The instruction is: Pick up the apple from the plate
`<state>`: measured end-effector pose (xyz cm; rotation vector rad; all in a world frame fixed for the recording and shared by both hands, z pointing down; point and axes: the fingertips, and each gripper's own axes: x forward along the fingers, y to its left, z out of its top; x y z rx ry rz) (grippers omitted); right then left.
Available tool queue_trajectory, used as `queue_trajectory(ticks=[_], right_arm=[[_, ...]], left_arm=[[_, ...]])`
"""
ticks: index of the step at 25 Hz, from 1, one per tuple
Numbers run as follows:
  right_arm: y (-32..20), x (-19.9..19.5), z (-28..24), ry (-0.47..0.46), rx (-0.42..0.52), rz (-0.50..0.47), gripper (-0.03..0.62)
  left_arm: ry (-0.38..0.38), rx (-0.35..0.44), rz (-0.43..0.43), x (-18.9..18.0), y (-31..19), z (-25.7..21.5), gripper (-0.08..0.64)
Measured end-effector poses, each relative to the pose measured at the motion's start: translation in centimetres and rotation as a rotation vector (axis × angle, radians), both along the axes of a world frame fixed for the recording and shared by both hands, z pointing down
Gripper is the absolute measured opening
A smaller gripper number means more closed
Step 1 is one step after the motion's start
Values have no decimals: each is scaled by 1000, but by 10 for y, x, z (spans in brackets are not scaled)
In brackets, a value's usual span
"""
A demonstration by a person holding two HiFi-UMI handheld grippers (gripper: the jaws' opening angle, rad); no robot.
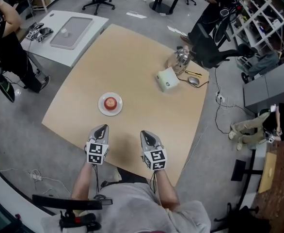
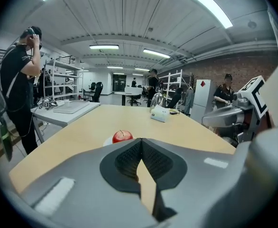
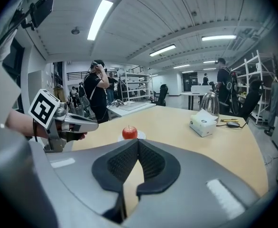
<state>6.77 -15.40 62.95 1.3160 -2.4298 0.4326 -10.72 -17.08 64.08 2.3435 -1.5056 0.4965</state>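
Apple (image 1: 111, 102), red with its stem up, sits at the middle of the small white plate (image 1: 101, 109) on the wooden table (image 1: 132, 47). Both tools hover on the person's side of the plate, well apart from it. The left tool (image 1: 101, 127) is almost in line with the plate, and the right tool (image 1: 147, 134) is off to the plate's right. Each has its jaws pressed together at the tips with nothing between them, so neither has hold of anything. The pickup looks not yet begun.

Main risk from here: a tool reaching the plate with closed jaws would butt the apple rather than straddle it. A round fruit on a shallow plate would then likely roll off the far rim. Jaws opened too little could do the same, or pinch the apple high so that it squirts out. A low approach could catch the plate's near rim and slide the plate across the smooth table.
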Motion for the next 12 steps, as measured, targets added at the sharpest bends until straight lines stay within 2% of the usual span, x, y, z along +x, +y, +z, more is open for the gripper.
queue_trajectory(ticks=[4,12], right_arm=[[-4,4,1,-2,-6,14,6],[-9,18,2,9,-8,43,6]], left_arm=[[-21,2,2,1,-18,8,20],[-118,29,23,4,-52,22,20]])
